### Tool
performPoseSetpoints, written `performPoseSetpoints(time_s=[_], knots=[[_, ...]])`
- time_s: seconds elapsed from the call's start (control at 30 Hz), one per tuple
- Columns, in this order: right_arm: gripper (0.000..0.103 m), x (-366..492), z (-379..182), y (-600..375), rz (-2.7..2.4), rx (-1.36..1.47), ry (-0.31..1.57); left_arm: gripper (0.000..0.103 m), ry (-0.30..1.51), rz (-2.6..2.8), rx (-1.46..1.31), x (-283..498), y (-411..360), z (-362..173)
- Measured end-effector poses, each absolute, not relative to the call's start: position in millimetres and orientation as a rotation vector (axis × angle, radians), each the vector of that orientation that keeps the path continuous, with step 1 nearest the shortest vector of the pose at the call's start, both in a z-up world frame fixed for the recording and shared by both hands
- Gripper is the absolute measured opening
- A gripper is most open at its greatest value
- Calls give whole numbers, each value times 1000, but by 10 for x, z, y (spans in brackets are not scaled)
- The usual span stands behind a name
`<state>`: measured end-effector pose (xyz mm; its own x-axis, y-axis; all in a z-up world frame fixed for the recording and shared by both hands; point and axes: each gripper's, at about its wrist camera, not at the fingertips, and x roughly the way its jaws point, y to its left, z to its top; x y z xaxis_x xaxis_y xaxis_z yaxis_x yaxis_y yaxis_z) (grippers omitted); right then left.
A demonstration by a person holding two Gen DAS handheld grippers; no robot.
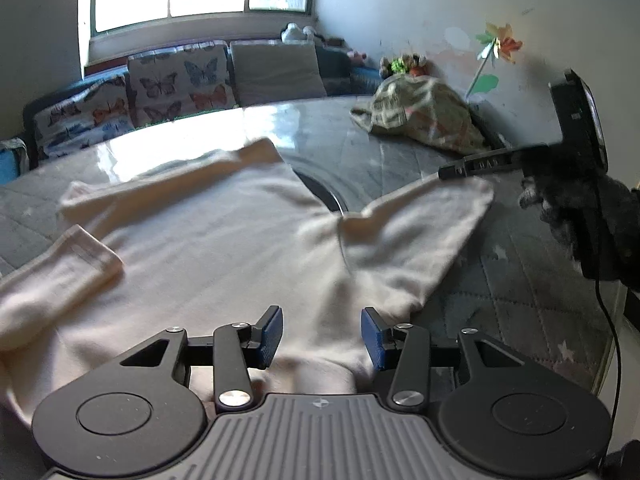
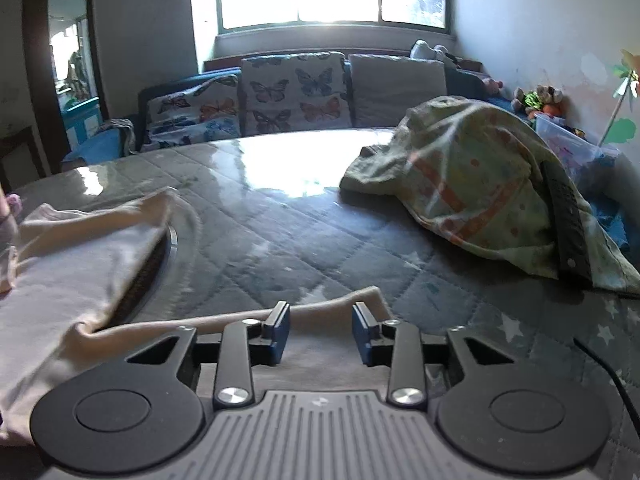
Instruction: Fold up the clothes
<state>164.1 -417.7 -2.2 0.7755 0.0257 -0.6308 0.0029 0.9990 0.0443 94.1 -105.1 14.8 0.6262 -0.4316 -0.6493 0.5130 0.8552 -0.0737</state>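
Note:
A cream long-sleeved top (image 1: pixel 208 240) lies spread on the grey quilted table (image 1: pixel 400 152). One sleeve is folded across its left side and the other sleeve (image 1: pixel 420 232) reaches out to the right. My left gripper (image 1: pixel 322 332) hovers low over the top's near edge, jaws apart, with cloth under them but nothing pinched. In the right wrist view my right gripper (image 2: pixel 321 330) is open above the cuff end of the right sleeve (image 2: pixel 328 308). That cuff lies flat on the table (image 2: pixel 280 232). In the left wrist view the right gripper (image 1: pixel 448 171) touches the cuff tip, held by a gloved hand (image 1: pixel 580 216).
A heap of green patterned cloth (image 2: pixel 480 176) sits at the table's far right, with a dark strap over it. A round dark inset (image 1: pixel 324 192) shows in the tabletop beside the top. Behind the table is a sofa with butterfly cushions (image 2: pixel 292 92). A cable (image 1: pixel 612 340) hangs near the right edge.

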Motion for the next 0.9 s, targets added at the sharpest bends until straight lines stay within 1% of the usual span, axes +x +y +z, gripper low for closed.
performPoseSetpoints(time_s=[0.07,0.1,0.13,0.37,0.43,0.67,0.7,0.77,0.83,0.9], knots=[[38,1610,38,-4091,45,37,676,47,685,-516,116,969,-967,223],[42,1593,68,-4035,68,32,671,47,671,-494,115,988,-913,251],[43,1577,96,-3971,93,26,667,46,661,-468,116,1017,-858,272],[43,1491,161,-3522,249,5,668,44,655,-290,125,1388,-534,277],[43,1474,164,-3404,286,-1,672,42,661,-251,150,1509,-492,246],[43,1440,172,-3049,398,-38,684,41,697,-159,215,1797,-391,52],[43,1439,170,-3005,413,-42,687,39,705,-148,217,1826,-370,15],[43,1430,162,-2908,441,-59,692,32,718,-135,212,1867,-332,-37],[43,1416,149,-2807,466,-80,696,15,717,-121,213,1881,-292,-75],[43,1404,127,-2730,482,-103,702,7,707,-115,193,1864,-229,-50]])
